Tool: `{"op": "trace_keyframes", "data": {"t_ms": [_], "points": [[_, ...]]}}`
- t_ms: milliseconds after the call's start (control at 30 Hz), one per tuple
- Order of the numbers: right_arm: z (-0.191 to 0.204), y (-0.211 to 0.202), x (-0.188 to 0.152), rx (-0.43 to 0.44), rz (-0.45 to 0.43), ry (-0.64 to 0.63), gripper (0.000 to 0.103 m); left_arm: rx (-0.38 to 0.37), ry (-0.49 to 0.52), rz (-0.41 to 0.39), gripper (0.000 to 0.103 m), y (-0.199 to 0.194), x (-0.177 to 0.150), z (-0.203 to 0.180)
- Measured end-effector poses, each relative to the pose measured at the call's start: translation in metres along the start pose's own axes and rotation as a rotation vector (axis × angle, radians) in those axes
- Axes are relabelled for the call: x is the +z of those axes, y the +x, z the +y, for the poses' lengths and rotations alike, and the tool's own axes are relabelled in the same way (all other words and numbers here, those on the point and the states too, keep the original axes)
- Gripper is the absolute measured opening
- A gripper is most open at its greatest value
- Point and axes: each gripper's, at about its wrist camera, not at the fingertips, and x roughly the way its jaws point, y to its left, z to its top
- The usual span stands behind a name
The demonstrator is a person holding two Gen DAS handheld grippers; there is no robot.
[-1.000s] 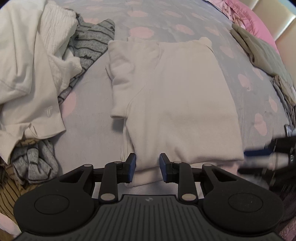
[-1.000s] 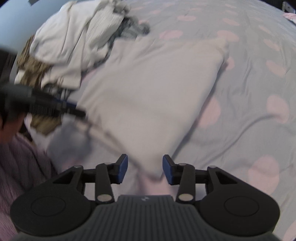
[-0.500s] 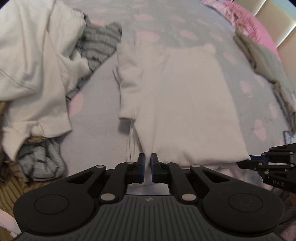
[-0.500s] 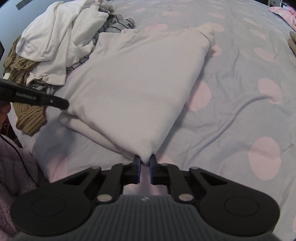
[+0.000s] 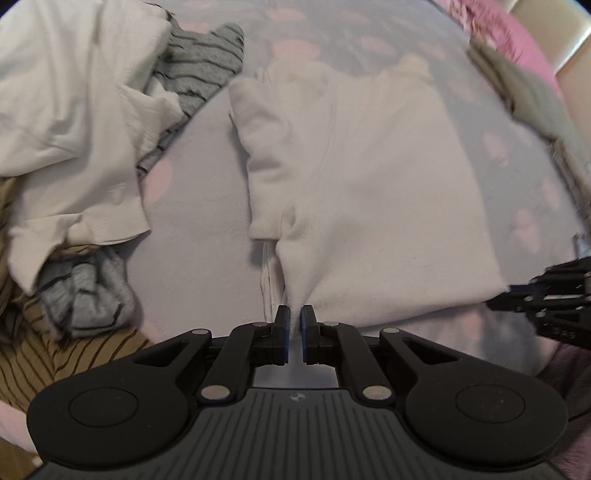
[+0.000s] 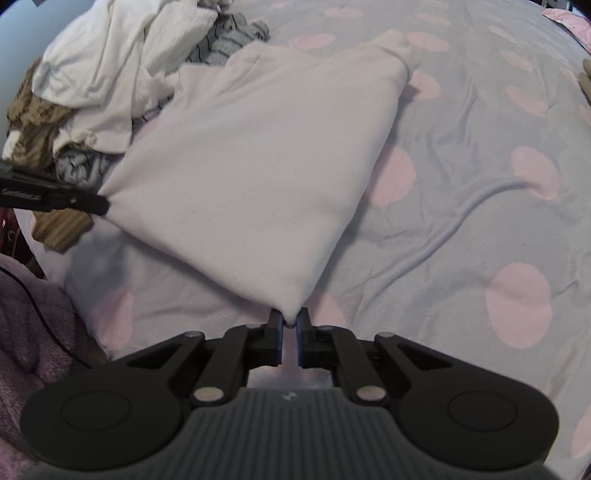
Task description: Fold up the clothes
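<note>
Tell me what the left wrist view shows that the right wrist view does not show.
Only the left wrist view shows the sleeve folded over the cream top, the pink cloth and the olive garment at the far right.

Only the right wrist view shows the wide bare sheet to the right and the purple fleece at lower left.

Both show the top, the clothes pile, and both grippers: left gripper and right gripper each shut on a near corner of the top.

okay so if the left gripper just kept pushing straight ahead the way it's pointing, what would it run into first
The cream sweater itself. The left gripper is already shut on its near hem, so going straight on would push into that fabric, probably bunching it against the dotted bedsheet underneath. Depth is hard to judge here.
</note>
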Motion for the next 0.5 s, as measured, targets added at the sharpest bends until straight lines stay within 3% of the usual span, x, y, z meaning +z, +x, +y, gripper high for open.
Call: {"op": "trace_keyframes", "data": {"t_ms": [100, 267, 367, 500], "points": [[0.0, 0.007, 0.0, -0.001, 0.026, -0.007, 0.009, 0.01, 0.012, 0.012, 0.008, 0.004, 0.001, -0.004], [-0.003, -0.006, 0.0, 0.02, 0.034, 0.003, 0.026, -0.054, -0.023, -0.06, 0.036, -0.025, 0.001, 0.006], [-0.008, -0.022, 0.002, 0.051, 0.001, 0.022, 0.029, -0.079, -0.058, -0.121, 0.042, -0.037, 0.006, 0.011], [-0.022, -0.034, 0.015, 0.074, -0.08, 0.087, 0.041, -0.037, -0.103, -0.197, 0.049, -0.033, 0.023, 0.017]]}}
